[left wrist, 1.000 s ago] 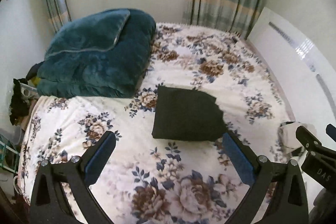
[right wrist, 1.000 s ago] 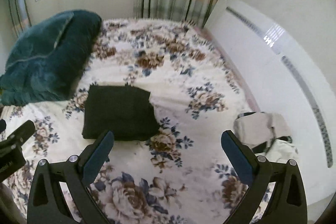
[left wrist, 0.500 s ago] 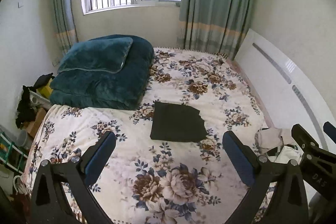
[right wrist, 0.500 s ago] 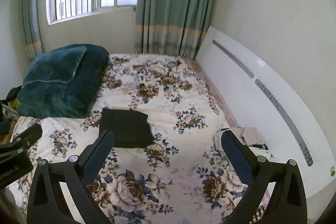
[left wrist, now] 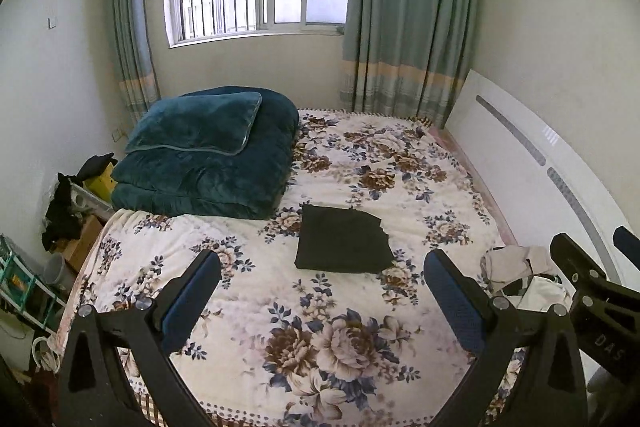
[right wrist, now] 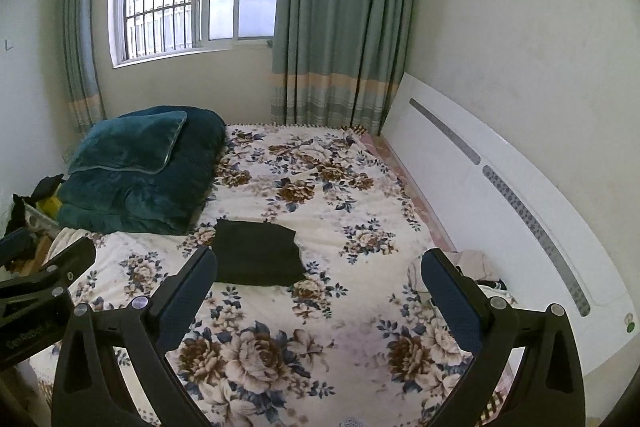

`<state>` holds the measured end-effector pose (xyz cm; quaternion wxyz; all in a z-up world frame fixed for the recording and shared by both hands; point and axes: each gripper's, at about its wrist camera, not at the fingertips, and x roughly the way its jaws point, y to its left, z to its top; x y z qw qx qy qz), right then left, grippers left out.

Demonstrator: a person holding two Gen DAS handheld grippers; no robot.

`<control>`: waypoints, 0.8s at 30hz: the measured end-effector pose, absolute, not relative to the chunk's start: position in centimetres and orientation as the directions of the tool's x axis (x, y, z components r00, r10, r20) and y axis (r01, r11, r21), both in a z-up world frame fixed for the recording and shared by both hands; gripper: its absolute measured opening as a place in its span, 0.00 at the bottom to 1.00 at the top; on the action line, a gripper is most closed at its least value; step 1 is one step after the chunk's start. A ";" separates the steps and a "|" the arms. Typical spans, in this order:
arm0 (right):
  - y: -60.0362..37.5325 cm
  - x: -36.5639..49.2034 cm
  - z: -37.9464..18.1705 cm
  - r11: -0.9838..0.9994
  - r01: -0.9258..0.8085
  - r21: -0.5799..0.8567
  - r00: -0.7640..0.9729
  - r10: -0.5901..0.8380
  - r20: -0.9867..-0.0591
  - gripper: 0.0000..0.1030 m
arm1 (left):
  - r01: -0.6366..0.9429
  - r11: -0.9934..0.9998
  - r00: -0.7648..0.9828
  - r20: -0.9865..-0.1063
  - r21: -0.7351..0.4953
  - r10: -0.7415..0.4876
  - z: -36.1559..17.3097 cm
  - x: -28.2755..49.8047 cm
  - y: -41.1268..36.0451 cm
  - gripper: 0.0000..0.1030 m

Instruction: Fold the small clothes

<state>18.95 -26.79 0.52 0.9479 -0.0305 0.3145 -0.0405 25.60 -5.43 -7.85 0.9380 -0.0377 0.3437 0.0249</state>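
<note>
A folded black garment (left wrist: 342, 241) lies flat in the middle of the floral bed; it also shows in the right wrist view (right wrist: 256, 253). A small pile of unfolded light clothes (left wrist: 520, 273) sits at the bed's right edge, also in the right wrist view (right wrist: 476, 267). My left gripper (left wrist: 322, 285) is open and empty, held well back above the bed's near end. My right gripper (right wrist: 320, 281) is open and empty too, beside it. Neither touches any cloth.
A folded teal quilt with a pillow (left wrist: 204, 155) fills the bed's far left corner. A white headboard panel (left wrist: 532, 163) runs along the right side. Clutter and boxes (left wrist: 68, 211) stand on the floor to the left. Window and curtains are behind.
Both grippers have pulled back and up from the black garment, so it looks smaller and more of the room shows. The garment stays put.
</note>
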 end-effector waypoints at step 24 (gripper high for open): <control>-27.1 19.1 0.9 0.997 -0.004 -0.071 0.800 -0.039 -0.599 1.00 | -0.086 0.995 0.773 -0.633 -0.052 0.033 -7.0 24.4 -5.0 1.00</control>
